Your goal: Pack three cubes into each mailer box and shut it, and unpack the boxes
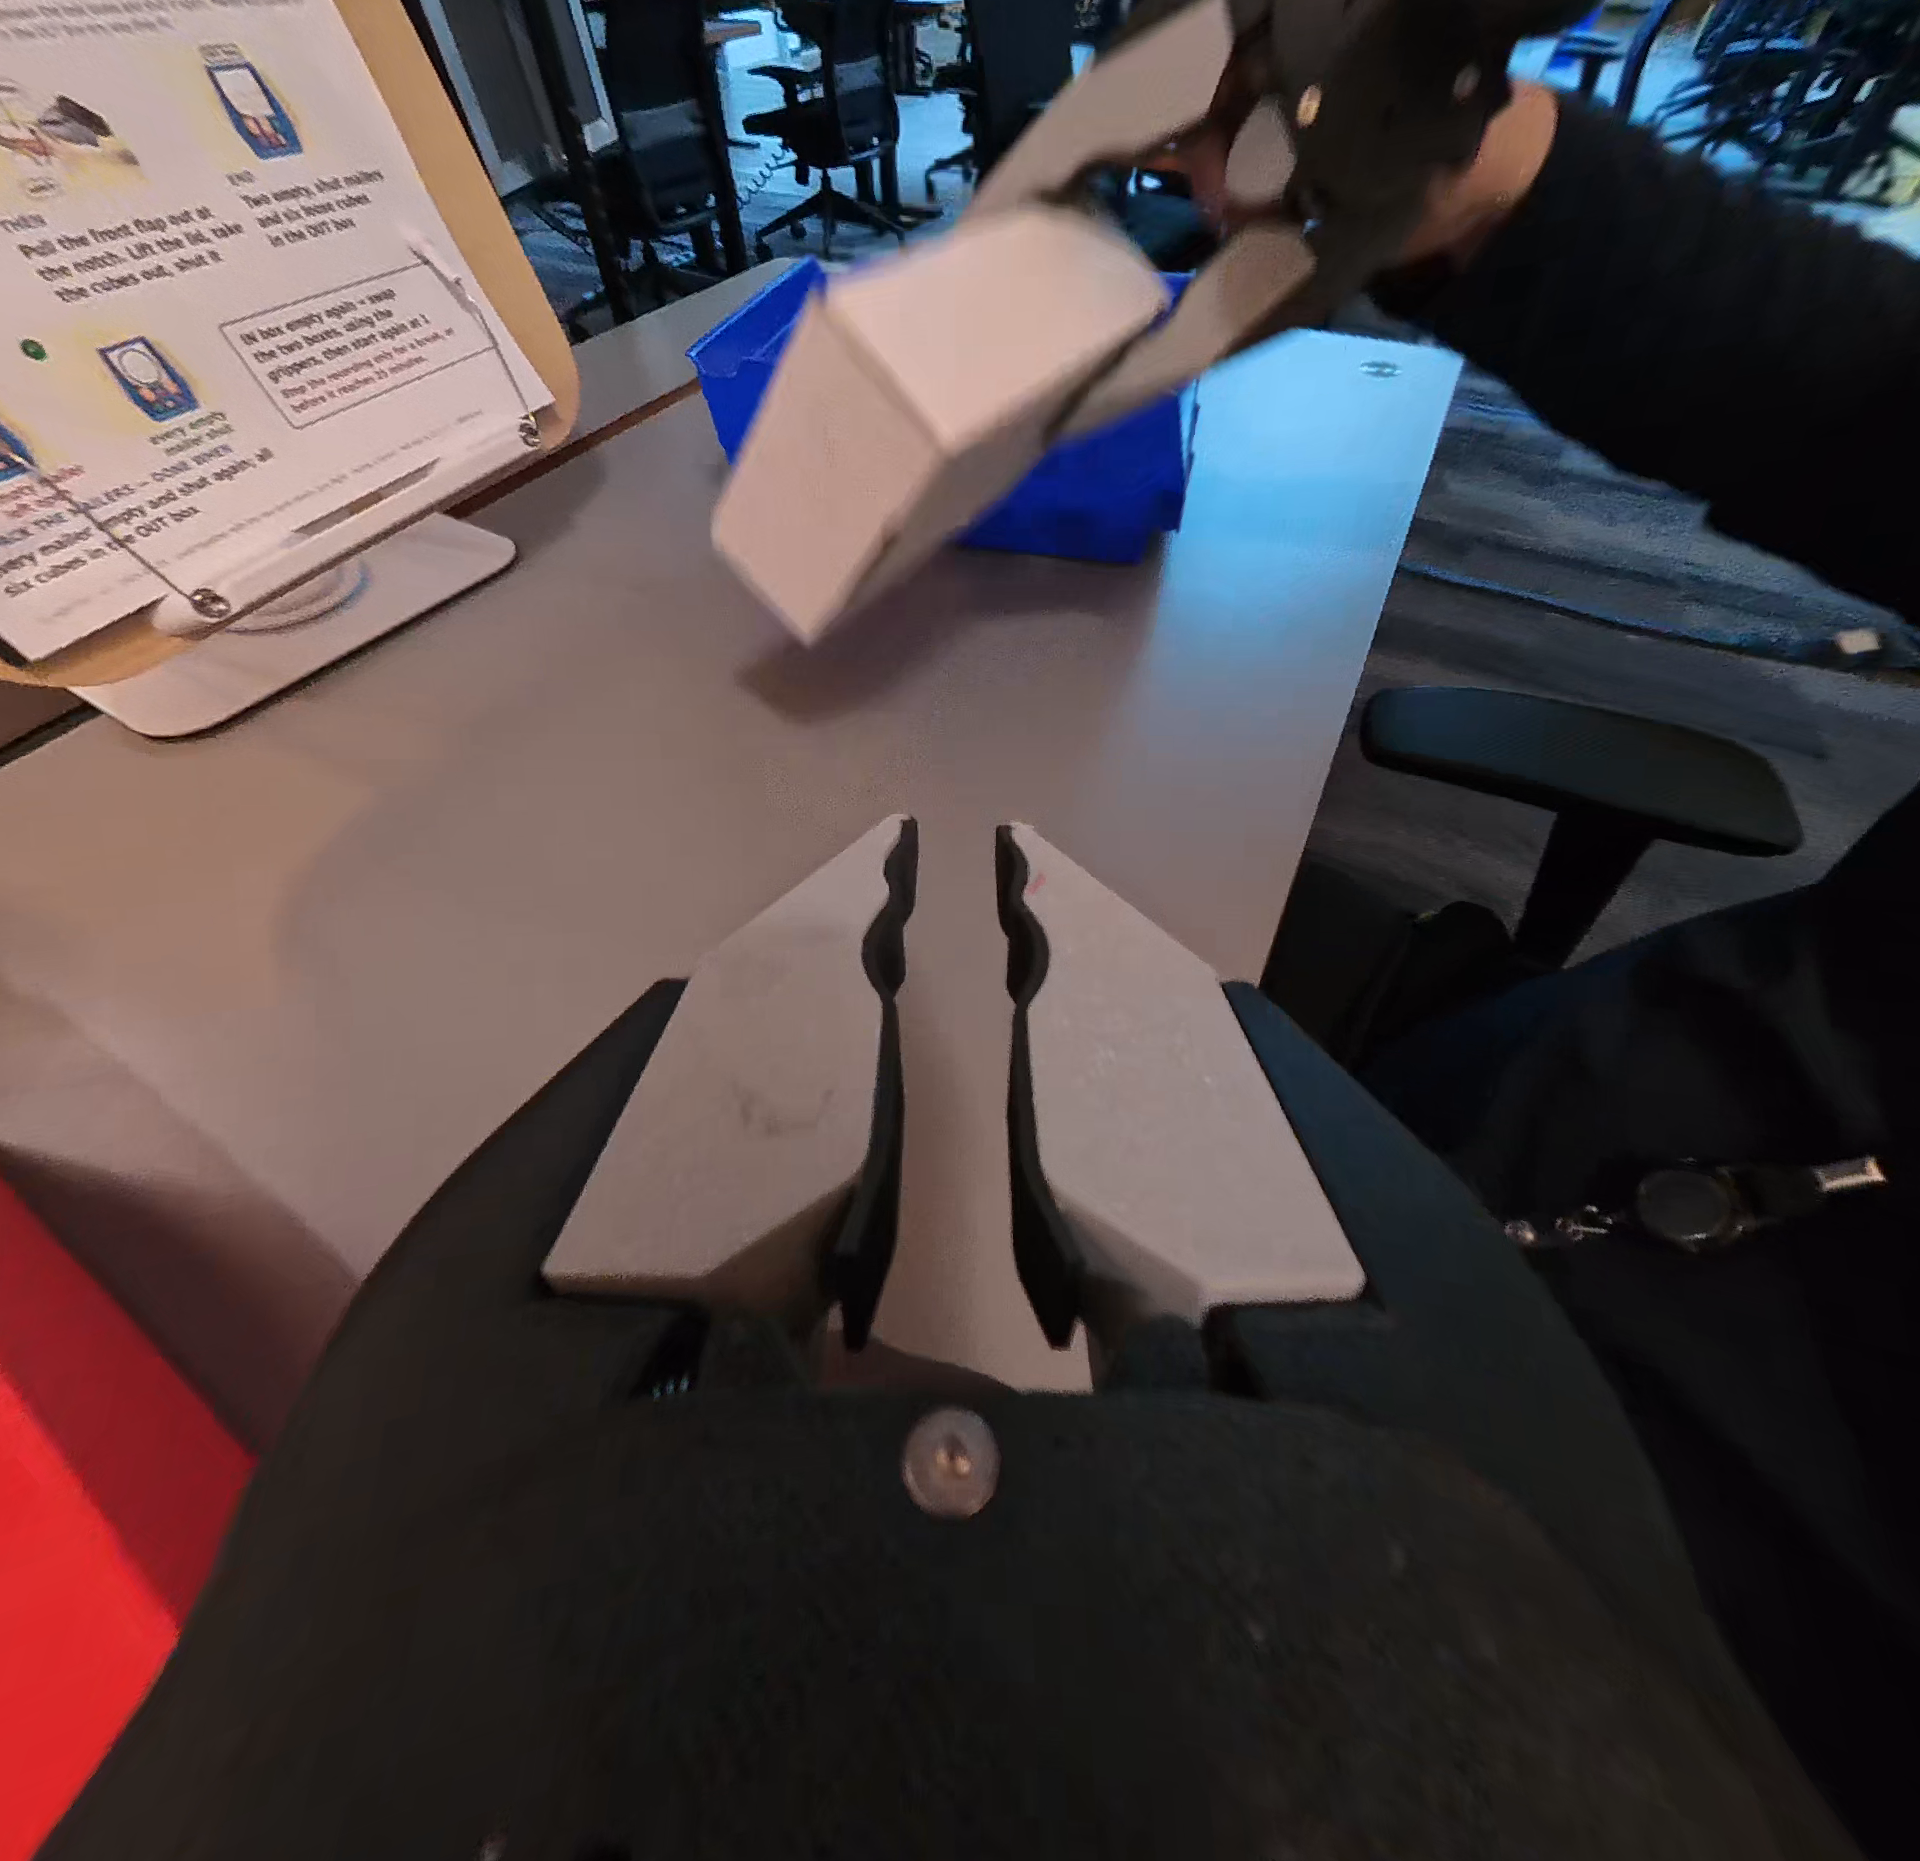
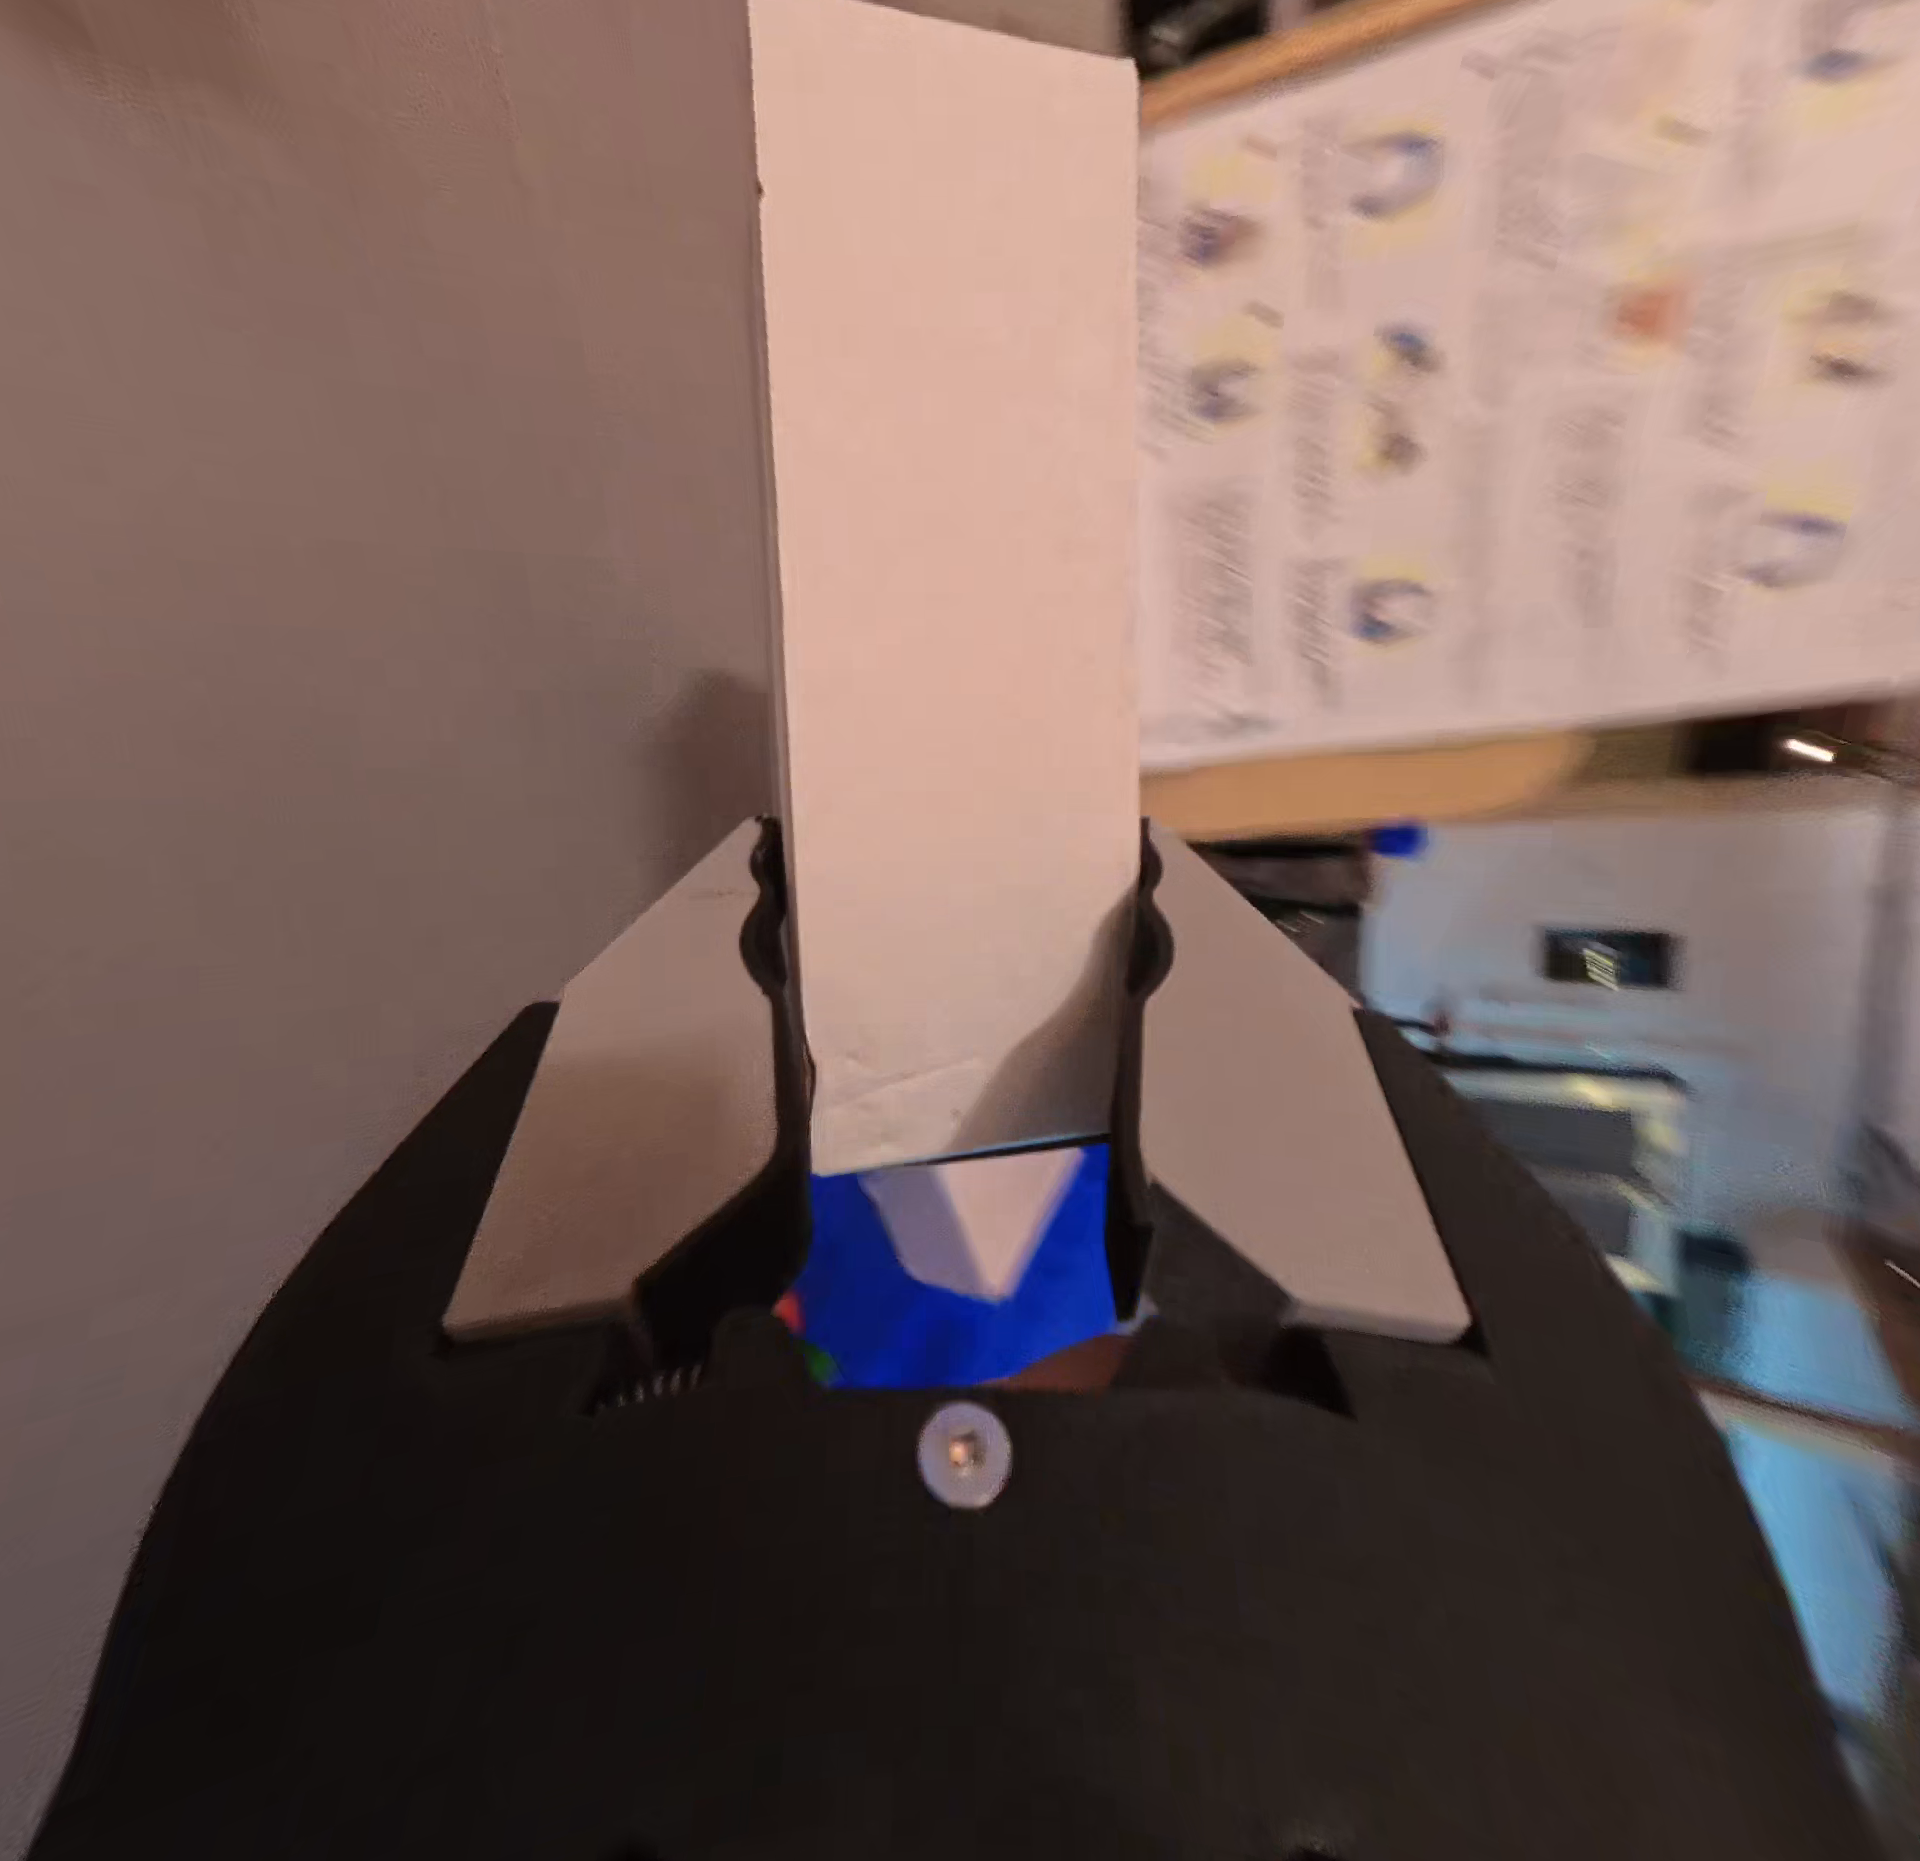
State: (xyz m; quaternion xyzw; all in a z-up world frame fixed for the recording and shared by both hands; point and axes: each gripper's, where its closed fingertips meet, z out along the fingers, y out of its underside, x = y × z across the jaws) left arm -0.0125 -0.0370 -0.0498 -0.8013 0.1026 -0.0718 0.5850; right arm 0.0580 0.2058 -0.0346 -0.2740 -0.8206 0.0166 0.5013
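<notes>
My right gripper (image 2: 954, 835) is shut on a closed white mailer box (image 2: 945, 461) and grips its narrow sides near one end. In the left wrist view the right gripper (image 1: 1029, 315) holds this box (image 1: 914, 440) tilted in the air, above the grey table (image 1: 520, 876) and in front of a blue bin (image 1: 1081, 502). My left gripper (image 1: 956, 835) is low over the table's near part, empty, with its jaws a little apart. Under the held box, the blue bin (image 2: 935, 1333) holds another white box (image 2: 977, 1229) and small red and green bits that I cannot identify.
An instruction sheet on a white stand (image 1: 239, 305) is at the table's far left and shows blurred in the right wrist view (image 2: 1507, 357). A red bin (image 1: 73, 1448) is at the near left. A black chair armrest (image 1: 1579, 772) is beyond the table's right edge, beside a person's dark sleeve (image 1: 1714, 305). Some 25 centimetres of space lies between my two pairs of fingers.
</notes>
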